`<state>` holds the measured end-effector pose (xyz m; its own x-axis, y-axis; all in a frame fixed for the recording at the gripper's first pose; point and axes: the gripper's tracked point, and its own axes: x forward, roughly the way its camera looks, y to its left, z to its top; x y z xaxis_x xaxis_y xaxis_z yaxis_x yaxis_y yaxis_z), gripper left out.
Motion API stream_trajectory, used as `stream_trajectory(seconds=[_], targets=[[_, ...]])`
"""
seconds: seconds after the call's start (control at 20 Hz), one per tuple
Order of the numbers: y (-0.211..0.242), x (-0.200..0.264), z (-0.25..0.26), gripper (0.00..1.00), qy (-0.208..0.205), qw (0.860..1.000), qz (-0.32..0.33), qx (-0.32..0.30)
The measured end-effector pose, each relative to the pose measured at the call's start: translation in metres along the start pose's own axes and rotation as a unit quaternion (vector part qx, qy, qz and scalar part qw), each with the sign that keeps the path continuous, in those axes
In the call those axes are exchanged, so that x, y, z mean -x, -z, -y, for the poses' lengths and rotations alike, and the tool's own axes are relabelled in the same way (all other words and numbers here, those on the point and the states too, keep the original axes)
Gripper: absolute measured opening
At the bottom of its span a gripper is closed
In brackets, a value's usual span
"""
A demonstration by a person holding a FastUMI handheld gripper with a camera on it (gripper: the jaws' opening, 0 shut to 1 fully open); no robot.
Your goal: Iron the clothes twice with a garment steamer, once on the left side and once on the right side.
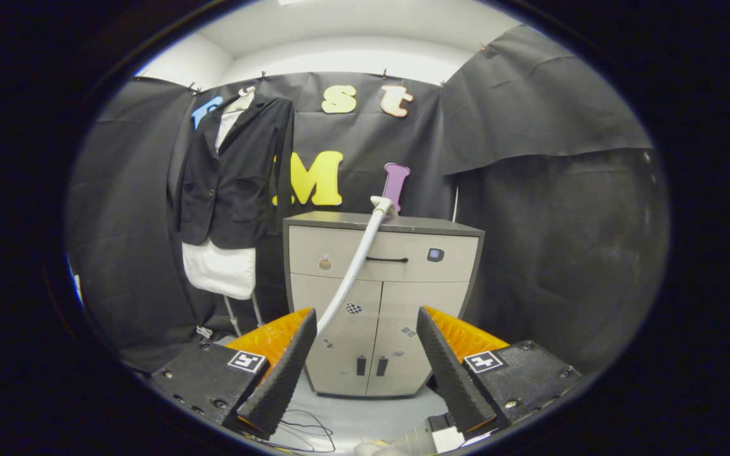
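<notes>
The tool [365, 361] is spread wide, its fingers [279, 373] holding nothing, with a broad gap between them. Just ahead, seen through that gap, stands a grey cabinet [397, 304] with a drawer above two doors. On its top, toward the left, the steamer [394, 187] stands upright with a purple head; its foot is hard to make out. A white hose [355, 266] runs from it down the cabinet front and passes behind the left finger, where its lower end is hidden. Far left, beyond the cabinet, a dark jacket [232, 177] hangs over a white shirt [219, 269] on a stand whose legs are partly hidden. Thin cables [305, 434] lie on the floor near the tool
</notes>
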<state>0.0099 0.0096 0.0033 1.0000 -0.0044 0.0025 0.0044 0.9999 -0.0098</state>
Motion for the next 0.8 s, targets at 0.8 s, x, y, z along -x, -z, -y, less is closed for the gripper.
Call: stream_trajectory(seconds=[0.8], targets=[[-0.115,-0.104,0.033,0.99,-0.026,0.999,0.001,-0.032]])
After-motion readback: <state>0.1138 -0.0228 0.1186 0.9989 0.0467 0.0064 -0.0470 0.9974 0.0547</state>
